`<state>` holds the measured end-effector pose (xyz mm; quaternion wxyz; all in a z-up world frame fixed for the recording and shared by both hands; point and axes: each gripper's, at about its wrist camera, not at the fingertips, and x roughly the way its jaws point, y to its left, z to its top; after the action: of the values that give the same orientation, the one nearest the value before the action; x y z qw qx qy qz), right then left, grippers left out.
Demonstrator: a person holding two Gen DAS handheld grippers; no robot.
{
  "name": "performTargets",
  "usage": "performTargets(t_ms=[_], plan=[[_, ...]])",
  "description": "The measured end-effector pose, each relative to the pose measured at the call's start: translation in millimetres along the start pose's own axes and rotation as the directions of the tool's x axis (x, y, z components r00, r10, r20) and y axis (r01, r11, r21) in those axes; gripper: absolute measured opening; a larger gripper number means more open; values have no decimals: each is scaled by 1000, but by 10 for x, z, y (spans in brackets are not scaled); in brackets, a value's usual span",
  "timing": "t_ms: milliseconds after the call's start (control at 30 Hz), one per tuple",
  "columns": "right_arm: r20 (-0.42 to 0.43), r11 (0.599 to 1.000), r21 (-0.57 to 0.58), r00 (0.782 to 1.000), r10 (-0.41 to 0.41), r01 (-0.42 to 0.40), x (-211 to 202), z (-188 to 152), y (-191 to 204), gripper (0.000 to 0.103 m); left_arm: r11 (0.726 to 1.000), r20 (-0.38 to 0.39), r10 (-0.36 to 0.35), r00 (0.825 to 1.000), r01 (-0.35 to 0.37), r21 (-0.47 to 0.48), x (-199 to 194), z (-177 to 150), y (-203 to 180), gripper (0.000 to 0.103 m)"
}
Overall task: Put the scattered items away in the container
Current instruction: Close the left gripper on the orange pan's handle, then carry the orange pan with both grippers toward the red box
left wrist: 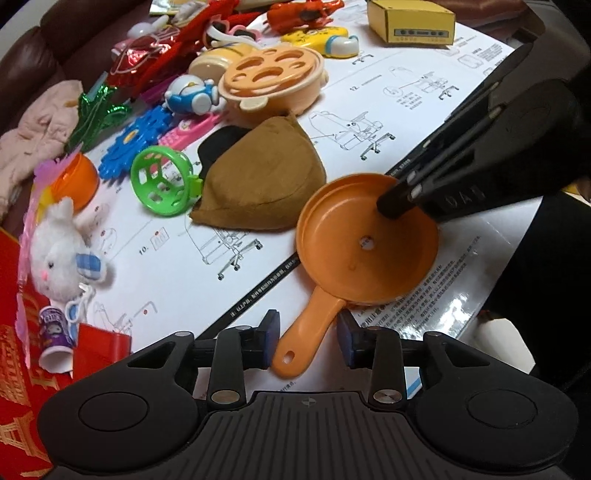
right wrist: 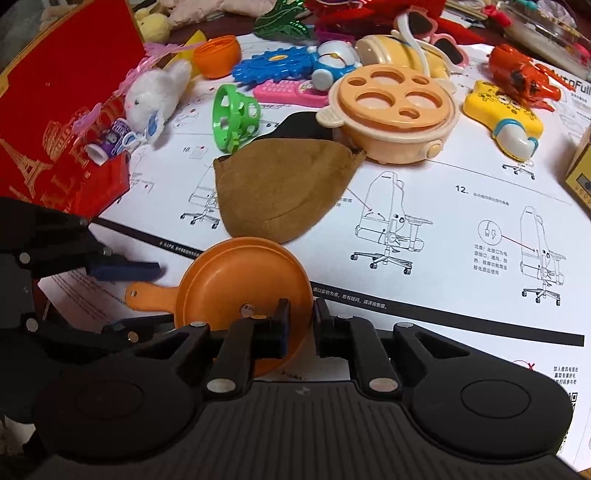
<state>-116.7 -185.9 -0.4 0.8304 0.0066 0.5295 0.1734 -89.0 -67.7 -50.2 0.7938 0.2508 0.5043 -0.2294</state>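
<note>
Left wrist view: one orange toy frying pan [left wrist: 365, 240] lies on a printed instruction sheet [left wrist: 388, 110] at centre. The left gripper [left wrist: 308, 341] straddles the pan's handle at 6 o'clock; its jaws stand partly closed, one pad touching the handle, the other just beside it with a gap showing, so no firm hold is evident. The right gripper [left wrist: 397, 201] enters from 3 o'clock, fingers nearly together, nipping the pan's rim. Counted around the pan: one brown fabric pouch [left wrist: 258, 181] at 10 o'clock, one green basket toy [left wrist: 162, 181], one blue gear [left wrist: 138, 146], one white plush rabbit [left wrist: 61, 251] at 9 o'clock, one peach toy pot [left wrist: 273, 79] at 11 o'clock, one yellow box [left wrist: 410, 22] at 12 o'clock.

Right wrist view: the same single pan [right wrist: 240, 291] sits at 6 o'clock. The right gripper [right wrist: 301, 325] is almost shut with the pan's rim pinched between its pads. The left gripper [right wrist: 125, 295] flanks the handle at 9 o'clock. One red box [right wrist: 55, 110] stands at 10 o'clock; whether it is the container cannot be told.
</note>
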Motion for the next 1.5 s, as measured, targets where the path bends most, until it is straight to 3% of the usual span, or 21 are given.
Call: performTargets(t_ms=[133, 300, 433, 467, 500, 533, 567, 667, 933, 1233, 1500], plan=[[7, 999, 36, 1000, 6, -7, -3, 18, -49, 7, 999, -8, -40, 999, 40, -16, -30, -17, -58, 20], [15, 1000, 30, 1000, 7, -8, -3, 32, -49, 6, 999, -13, -31, 999, 31, -13, -17, -11, -102, 20], [12, 1000, 29, 1000, 11, -11, 2, 39, -60, 6, 1000, -9, -15, 1000, 15, -10, 3, 39, -117, 26], [11, 999, 31, 1000, 16, -17, 5, 36, -60, 6, 1000, -7, -15, 1000, 14, -19, 15, 61, -111, 40], [12, 999, 33, 1000, 16, -17, 5, 32, -55, 7, 1000, -9, -16, 1000, 16, -24, 23, 76, -110, 40], [16, 1000, 29, 1000, 10, -10, 3, 31, -52, 7, 1000, -10, -14, 1000, 14, -22, 25, 91, -117, 36], [17, 999, 33, 1000, 9, -10, 0, 34, -58, 6, 1000, -9, -4, 1000, 4, -13, 22, 96, -130, 23], [23, 997, 65, 999, 29, -31, -21, 40, -95, 5, 999, -11, -20, 1000, 20, -25, -5, 84, -133, 18], [61, 999, 38, 998, 6, -8, -159, 132, -47, 5, 1000, 51, -5, 999, 5, 10, -181, 117, -172, 16], [100, 1000, -3, 995, -19, 20, -269, 220, 13, 4, 995, 108, 55, 993, -64, 75, -338, 139, -245, 15], [63, 997, 70, 998, 4, -8, -172, 203, -94, 5, 993, 109, 47, 993, -58, 101, -292, 97, -310, 12]])
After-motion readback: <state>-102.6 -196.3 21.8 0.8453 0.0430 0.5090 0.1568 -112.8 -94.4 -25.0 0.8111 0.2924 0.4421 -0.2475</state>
